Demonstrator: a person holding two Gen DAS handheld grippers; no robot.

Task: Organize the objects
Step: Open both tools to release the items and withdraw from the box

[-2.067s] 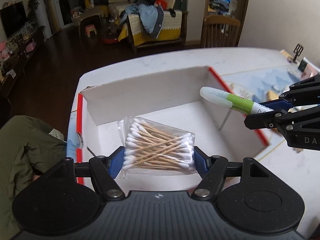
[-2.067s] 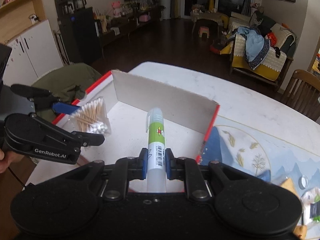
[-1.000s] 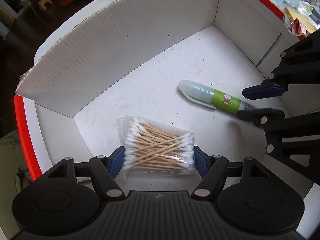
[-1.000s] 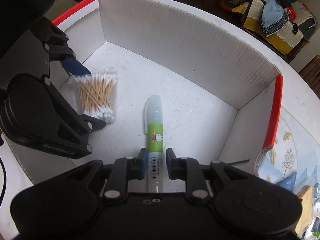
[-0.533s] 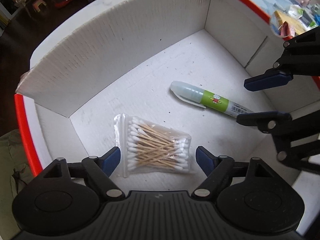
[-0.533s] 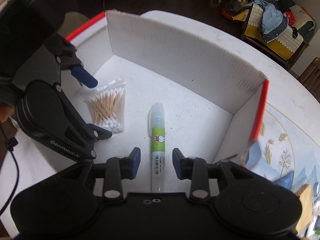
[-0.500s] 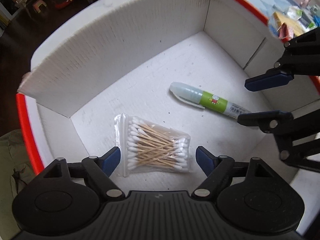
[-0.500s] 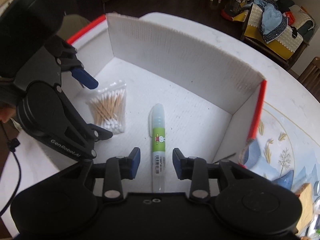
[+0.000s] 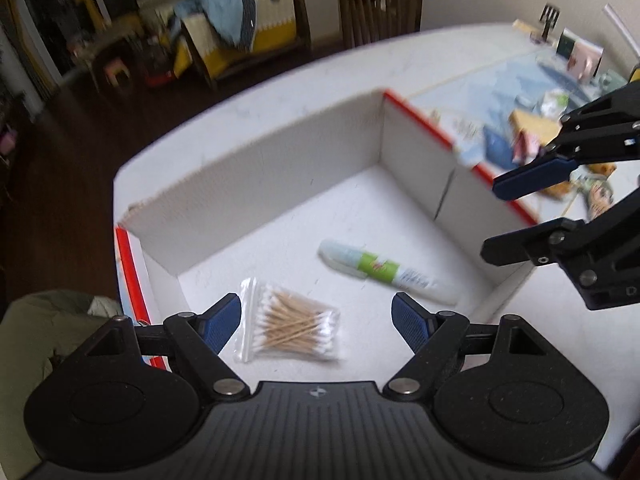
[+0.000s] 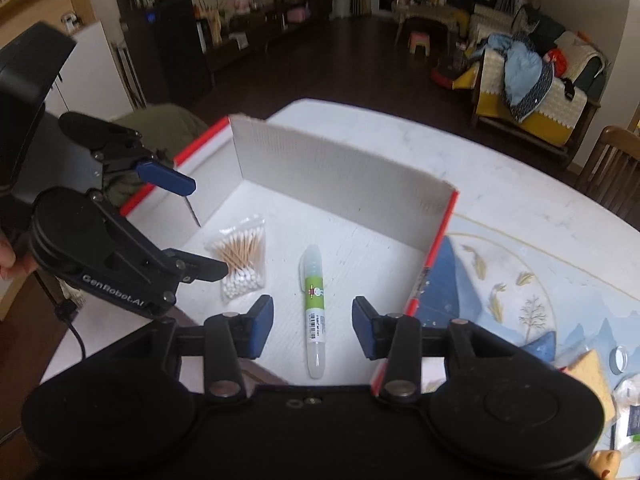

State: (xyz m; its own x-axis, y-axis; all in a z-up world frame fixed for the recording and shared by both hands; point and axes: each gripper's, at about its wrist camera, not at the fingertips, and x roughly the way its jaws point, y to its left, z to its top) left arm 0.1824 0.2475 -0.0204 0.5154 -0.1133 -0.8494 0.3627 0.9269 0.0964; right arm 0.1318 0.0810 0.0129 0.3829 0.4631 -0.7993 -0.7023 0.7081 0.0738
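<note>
White cardboard box (image 9: 280, 168) holds bagged cotton swabs (image 9: 294, 326), green-labelled pen (image 10: 315, 304); left gripper (image 9: 316, 318) spread empty; right gripper (image 10: 313, 320) jaws opening, empty.

White inside the box (image 10: 340, 168), ribbed walls, red along the outer edges. Pale tan sticks with white tips in the clear bag of cotton swabs (image 10: 243, 254); green label band on the translucent whitish pen (image 10: 314, 304). Blue pads on black fingers (image 10: 262, 326); white marbled desk (image 10: 500, 184), blue placemat (image 10: 516, 300) patterned with golden leaves.
</note>
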